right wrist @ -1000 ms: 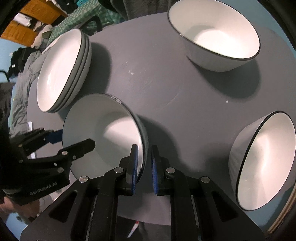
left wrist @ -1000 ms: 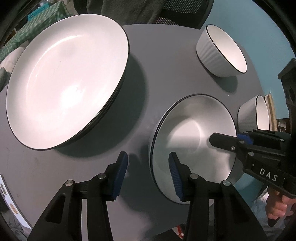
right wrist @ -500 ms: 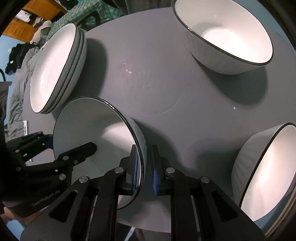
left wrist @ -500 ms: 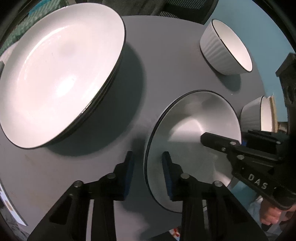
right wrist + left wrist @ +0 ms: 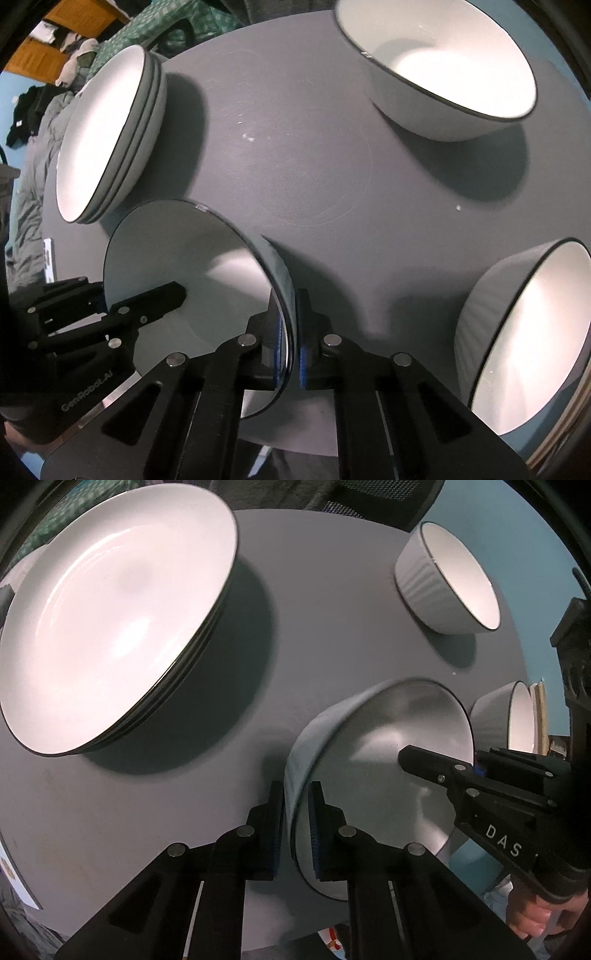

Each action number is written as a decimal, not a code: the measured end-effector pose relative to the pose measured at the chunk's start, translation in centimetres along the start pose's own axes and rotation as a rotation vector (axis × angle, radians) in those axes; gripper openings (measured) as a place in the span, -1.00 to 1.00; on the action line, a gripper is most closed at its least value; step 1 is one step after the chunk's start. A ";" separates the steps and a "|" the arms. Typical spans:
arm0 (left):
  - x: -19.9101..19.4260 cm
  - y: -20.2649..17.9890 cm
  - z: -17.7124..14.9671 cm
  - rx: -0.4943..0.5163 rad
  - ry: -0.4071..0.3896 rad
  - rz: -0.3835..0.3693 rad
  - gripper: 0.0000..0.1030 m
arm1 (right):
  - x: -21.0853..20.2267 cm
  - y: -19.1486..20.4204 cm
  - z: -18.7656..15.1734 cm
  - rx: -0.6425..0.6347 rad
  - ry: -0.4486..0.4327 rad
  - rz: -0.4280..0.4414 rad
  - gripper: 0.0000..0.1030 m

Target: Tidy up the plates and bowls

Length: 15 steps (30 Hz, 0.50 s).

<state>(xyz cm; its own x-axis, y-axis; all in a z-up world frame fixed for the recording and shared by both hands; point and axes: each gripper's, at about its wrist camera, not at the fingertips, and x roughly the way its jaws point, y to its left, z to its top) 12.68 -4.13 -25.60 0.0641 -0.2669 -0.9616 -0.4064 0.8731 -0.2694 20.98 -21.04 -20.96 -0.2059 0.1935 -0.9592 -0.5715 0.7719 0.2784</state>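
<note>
A shallow white bowl with a dark rim sits near the front edge of the round grey table. Both grippers hold it by opposite rims. My left gripper has its jaws closing, with the blue pads pressed on either side of the blurred near rim. In the right wrist view my right gripper also has its jaws closing tight, clamped on the rim of the same bowl. Each gripper shows in the other's view: the right gripper and the left gripper.
A stack of white plates lies on the table's left side, also seen as the stack. A ribbed bowl stands at the back, and another bowl at the right edge. A hand holds the right gripper's handle.
The left jaws have closed from wide apart onto the bowl's near rim. The right gripper has stayed clamped on the opposite rim. The bowl now shows more of its outer wall.
</note>
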 end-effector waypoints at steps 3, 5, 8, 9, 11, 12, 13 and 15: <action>-1.9 0.6 0.4 0.001 0.004 -0.013 -0.77 | -0.6 -0.5 0.1 0.021 0.007 0.004 -0.88; -2.1 0.5 1.0 0.006 0.003 -0.009 -0.77 | -1.2 -0.9 0.3 0.027 0.003 -0.008 -0.88; -2.8 0.2 1.4 0.012 -0.005 -0.021 -0.77 | -2.1 -1.1 0.6 0.035 0.003 -0.013 -0.88; -3.0 0.2 1.6 0.012 -0.007 -0.027 -0.77 | -2.3 -1.2 0.7 0.038 0.002 -0.014 -0.88; -3.6 0.0 2.0 0.017 -0.015 -0.037 -0.77 | -3.1 -1.5 0.6 0.048 -0.004 -0.016 -0.88; -4.1 -0.2 2.8 0.023 -0.020 -0.040 -0.77 | -3.5 -1.6 0.7 0.055 -0.009 -0.017 -0.88; -4.7 -0.4 3.2 0.029 -0.026 -0.042 -0.77 | -4.0 -1.6 0.9 0.059 -0.014 -0.018 -0.88; -5.7 -1.5 2.8 0.038 -0.034 -0.040 -0.77 | -5.0 -1.7 1.4 0.071 -0.020 -0.020 -0.88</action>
<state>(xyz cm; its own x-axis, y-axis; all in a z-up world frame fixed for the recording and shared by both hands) 15.42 -2.78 -19.90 0.1109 -0.2885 -0.9510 -0.3684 0.8768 -0.3089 24.10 -22.46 -16.71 -0.1782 0.1891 -0.9656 -0.5172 0.8168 0.2554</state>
